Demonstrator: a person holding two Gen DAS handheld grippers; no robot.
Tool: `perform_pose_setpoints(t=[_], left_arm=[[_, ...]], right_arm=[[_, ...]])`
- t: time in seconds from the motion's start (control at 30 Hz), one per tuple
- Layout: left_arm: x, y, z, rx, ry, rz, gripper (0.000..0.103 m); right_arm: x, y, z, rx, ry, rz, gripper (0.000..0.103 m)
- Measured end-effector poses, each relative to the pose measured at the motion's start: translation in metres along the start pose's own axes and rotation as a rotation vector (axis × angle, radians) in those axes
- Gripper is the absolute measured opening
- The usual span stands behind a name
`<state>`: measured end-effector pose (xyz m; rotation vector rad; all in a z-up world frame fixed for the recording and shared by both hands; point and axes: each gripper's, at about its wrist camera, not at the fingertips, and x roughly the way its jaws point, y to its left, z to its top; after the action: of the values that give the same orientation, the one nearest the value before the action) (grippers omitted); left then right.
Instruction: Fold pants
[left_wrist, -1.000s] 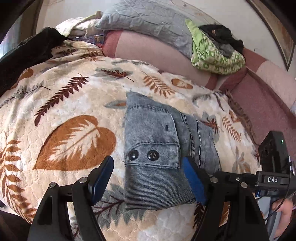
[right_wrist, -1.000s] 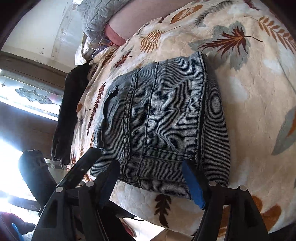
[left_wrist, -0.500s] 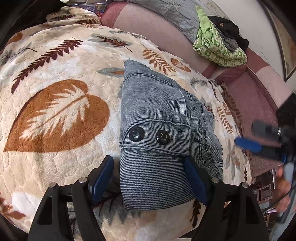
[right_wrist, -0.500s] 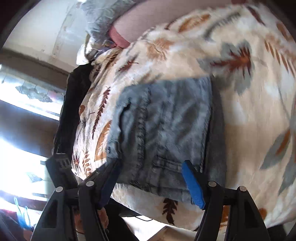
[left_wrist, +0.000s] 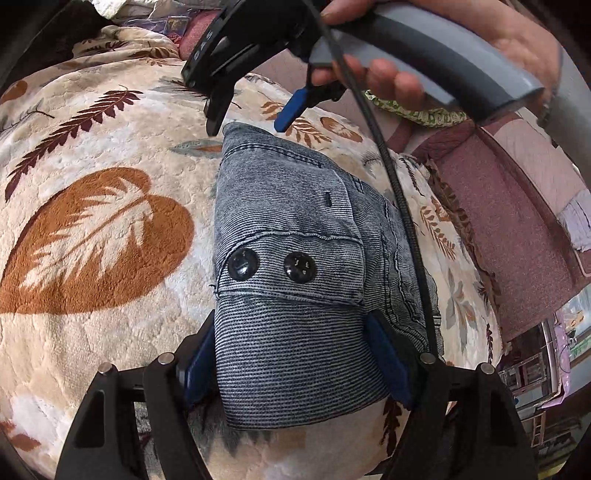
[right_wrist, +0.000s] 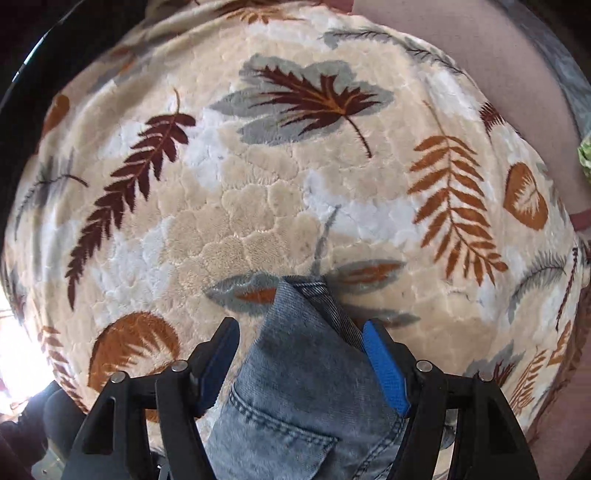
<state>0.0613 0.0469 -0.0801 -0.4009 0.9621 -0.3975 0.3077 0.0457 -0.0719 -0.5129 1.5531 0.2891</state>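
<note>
Left wrist view: a folded pair of grey-blue denim pants (left_wrist: 295, 266) lies on a cream blanket (left_wrist: 110, 122) printed with brown, rust and grey leaves, spread over a bed. The left tongs (left_wrist: 295, 362) are spread wide, their blue pads on either side of the near, ribbed end of the bundle, close against the cloth but not visibly squeezing it. Two dark snap buttons (left_wrist: 271, 265) sit side by side on a stitched flap just beyond the pads. At the far end of the pants, the right tongs (left_wrist: 247, 110) hang over the corner of the denim, held from above by the person's right hand (left_wrist: 443, 44) on a grey handle, with a black cable (left_wrist: 399, 199) trailing down across the fabric. Those tongs are also parted, one black finger and one blue-padded finger pointing down at the blanket beside the hem. In the right wrist view, the right tongs (right_wrist: 299, 354) frame a raised corner of the pants (right_wrist: 303, 376), its stitched pocket edge visible near the bottom; the blue pads stand apart on either side of the cloth, the right-hand pad touching it and the left-hand pad showing a gap. A mauve cushion (left_wrist: 524, 221) borders the blanket on the far side.
</note>
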Motion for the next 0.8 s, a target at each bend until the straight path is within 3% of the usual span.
perform_pose_setpoints(t=[0.03,0.1,0.23,0.33,0.4,0.5,0.6,0.7,0.77,0.8], left_arm=[[0.000,0.000,0.000,0.001,0.001,-0.002,0.078],[0.000,0.001,0.001,0.004,-0.001,-0.003,0.078],[0.001,-0.004,-0.001,0.022,-0.006,0.013,0.078],[0.004,-0.006,-0.001,0.032,-0.009,0.020,0.078],[0.004,-0.006,0.000,0.031,-0.010,0.018,0.078],[0.005,-0.008,-0.002,0.038,-0.016,0.023,0.078],[0.001,-0.009,-0.005,0.043,-0.023,0.018,0.078],[-0.008,-0.004,-0.009,0.017,-0.030,-0.002,0.078],[-0.019,-0.004,-0.009,0.014,-0.056,-0.013,0.078],[-0.024,-0.003,-0.009,0.014,-0.073,-0.014,0.078]], right_arm=[[0.008,0.001,0.000,-0.007,0.028,-0.024,0.063],[0.013,0.003,-0.004,-0.037,0.053,-0.012,0.024],[-0.009,-0.007,-0.017,-0.009,-0.068,-0.028,0.012],[-0.013,-0.028,-0.025,0.070,-0.137,0.024,0.012],[-0.006,-0.035,-0.028,0.115,-0.166,0.004,0.012],[-0.024,-0.069,-0.040,0.271,-0.311,-0.024,0.020],[-0.050,-0.110,-0.076,0.409,-0.397,0.097,0.021],[-0.066,-0.120,-0.123,0.419,-0.402,0.261,0.023],[-0.059,-0.120,-0.158,0.457,-0.394,0.378,0.041],[-0.049,-0.122,-0.180,0.489,-0.392,0.444,0.061]])
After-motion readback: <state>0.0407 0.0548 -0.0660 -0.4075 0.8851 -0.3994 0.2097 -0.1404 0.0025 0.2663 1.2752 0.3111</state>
